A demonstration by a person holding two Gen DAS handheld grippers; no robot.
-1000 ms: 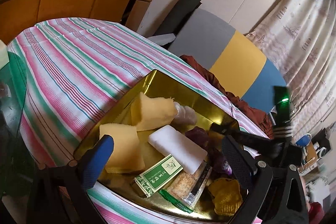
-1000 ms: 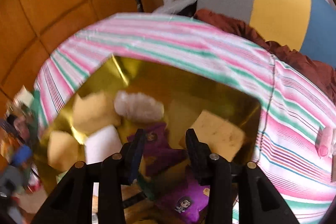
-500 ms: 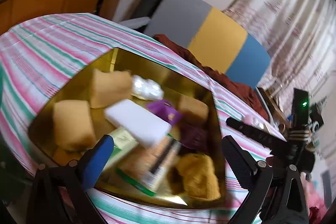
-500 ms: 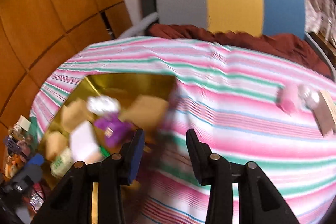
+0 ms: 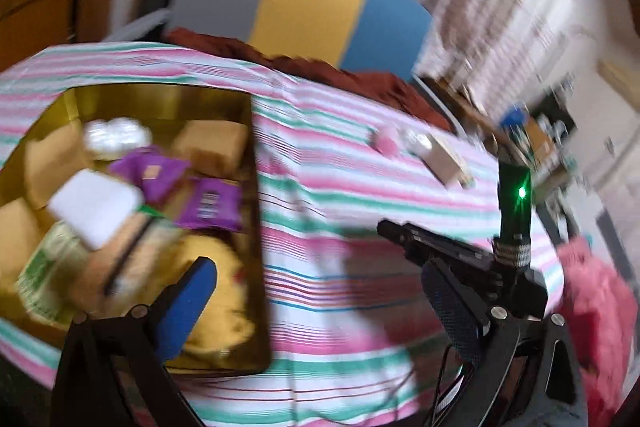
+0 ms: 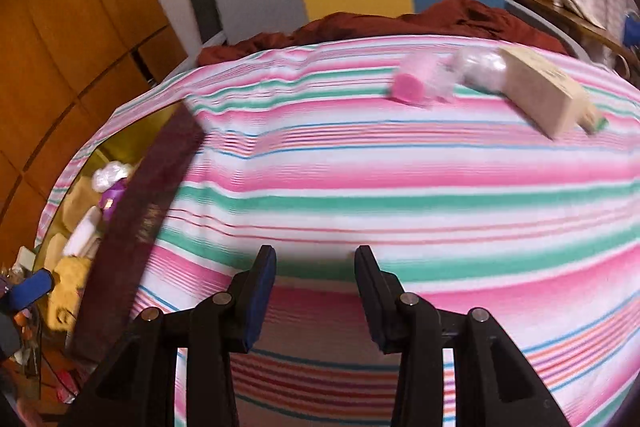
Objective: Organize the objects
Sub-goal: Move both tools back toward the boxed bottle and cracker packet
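Both tools empty, jaws apart, over the striped table point(image 6: 400, 195).
Pink roll point(image 6: 412, 83), upper right of right-wrist frame, looked light, soft, film-wrapped and slippery; best pinched across its middle.

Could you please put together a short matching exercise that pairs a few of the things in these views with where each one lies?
Things:
1. white block
2. pink roll
3. dark red cloth
4. purple packet

Places:
A. bunched at the table's far edge
B. striped tablecloth, beside the beige box
C. gold tin, near its right wall
D. gold tin, towards its left

Pairs: 1-D, 2-B, 3-A, 4-C
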